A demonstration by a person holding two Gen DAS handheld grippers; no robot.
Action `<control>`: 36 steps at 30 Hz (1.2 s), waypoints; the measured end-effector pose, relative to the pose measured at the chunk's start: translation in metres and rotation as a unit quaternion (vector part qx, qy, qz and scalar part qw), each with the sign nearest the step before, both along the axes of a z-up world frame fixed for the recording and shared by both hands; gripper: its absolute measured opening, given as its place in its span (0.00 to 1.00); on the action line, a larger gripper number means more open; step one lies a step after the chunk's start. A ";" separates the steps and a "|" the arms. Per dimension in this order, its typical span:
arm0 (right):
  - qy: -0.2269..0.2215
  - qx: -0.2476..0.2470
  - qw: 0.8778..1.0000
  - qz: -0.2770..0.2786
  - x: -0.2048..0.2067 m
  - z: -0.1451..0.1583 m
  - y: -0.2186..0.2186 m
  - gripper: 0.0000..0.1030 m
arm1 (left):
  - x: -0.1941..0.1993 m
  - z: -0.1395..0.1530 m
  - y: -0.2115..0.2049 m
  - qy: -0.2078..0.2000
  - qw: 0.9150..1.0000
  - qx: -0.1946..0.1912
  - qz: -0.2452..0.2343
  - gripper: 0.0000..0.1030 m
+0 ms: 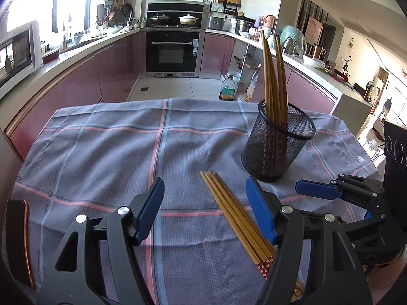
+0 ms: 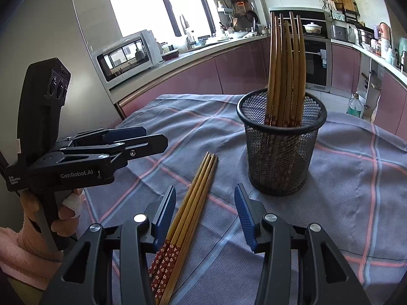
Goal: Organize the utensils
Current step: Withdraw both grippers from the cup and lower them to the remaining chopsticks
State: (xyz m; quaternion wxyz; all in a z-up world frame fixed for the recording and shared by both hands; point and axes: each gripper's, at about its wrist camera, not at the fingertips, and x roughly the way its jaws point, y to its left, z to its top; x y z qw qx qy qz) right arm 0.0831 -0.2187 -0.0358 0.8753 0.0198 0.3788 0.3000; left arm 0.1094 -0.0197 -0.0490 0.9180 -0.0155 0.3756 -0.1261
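Note:
A black mesh holder (image 1: pixel 278 142) stands on the checked cloth with several wooden chopsticks (image 1: pixel 274 81) upright in it; it also shows in the right wrist view (image 2: pixel 281 147) with its chopsticks (image 2: pixel 286 71). A bundle of loose chopsticks (image 1: pixel 236 216) with red patterned ends lies flat on the cloth, also seen in the right wrist view (image 2: pixel 193 195). My left gripper (image 1: pixel 204 207) is open and empty, the bundle lying between its fingers near the right one. My right gripper (image 2: pixel 206 216) is open and empty, straddling the bundle. The right gripper also shows in the left wrist view (image 1: pixel 318 189), and the left gripper in the right wrist view (image 2: pixel 142 139).
The blue-grey checked cloth (image 1: pixel 114 152) covers the table. A dark tray edge (image 1: pixel 17 241) sits at the left. Kitchen counters, an oven (image 1: pixel 173 50) and a microwave (image 2: pixel 127 56) lie beyond. An oil bottle (image 1: pixel 227 89) stands on the floor behind the table.

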 end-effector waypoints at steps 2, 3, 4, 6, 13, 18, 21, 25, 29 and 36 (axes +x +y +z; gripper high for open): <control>0.008 -0.005 1.000 0.003 -0.002 -0.005 0.003 0.44 | -0.002 -0.012 0.004 0.014 1.000 -0.001 0.001 0.64; 0.011 -0.007 1.000 0.004 -0.003 -0.008 0.005 0.44 | -0.003 -0.017 0.006 0.020 1.000 -0.001 0.002 0.64; 0.014 -0.010 1.000 0.006 -0.003 -0.010 0.007 0.44 | -0.002 -0.019 0.007 0.023 1.000 0.001 0.002 0.64; 0.020 -0.017 1.000 0.008 -0.004 -0.015 0.010 0.44 | -0.003 -0.026 0.006 0.030 1.000 0.004 -0.001 0.64; 0.027 -0.045 0.999 0.011 -0.008 -0.024 0.017 0.39 | -0.005 -0.045 -0.005 0.048 0.998 0.019 -0.018 0.64; 0.032 -0.060 0.998 0.010 -0.011 -0.029 0.019 0.35 | -0.007 -0.055 -0.012 0.060 0.997 0.031 -0.030 0.64; 0.031 -0.069 0.997 0.011 -0.011 -0.032 0.020 0.33 | -0.007 -0.059 -0.017 0.066 0.996 0.039 -0.035 0.64; 0.032 -0.074 0.997 0.011 -0.010 -0.034 0.022 0.29 | -0.006 -0.063 -0.021 0.070 0.996 0.041 -0.043 0.64; 0.029 -0.080 0.996 0.011 -0.009 -0.035 0.022 0.29 | -0.006 -0.066 -0.025 0.071 0.995 0.044 -0.049 0.64; 0.029 -0.083 0.996 0.008 -0.009 -0.035 0.022 0.28 | -0.005 -0.066 -0.023 0.074 0.995 0.046 -0.054 0.63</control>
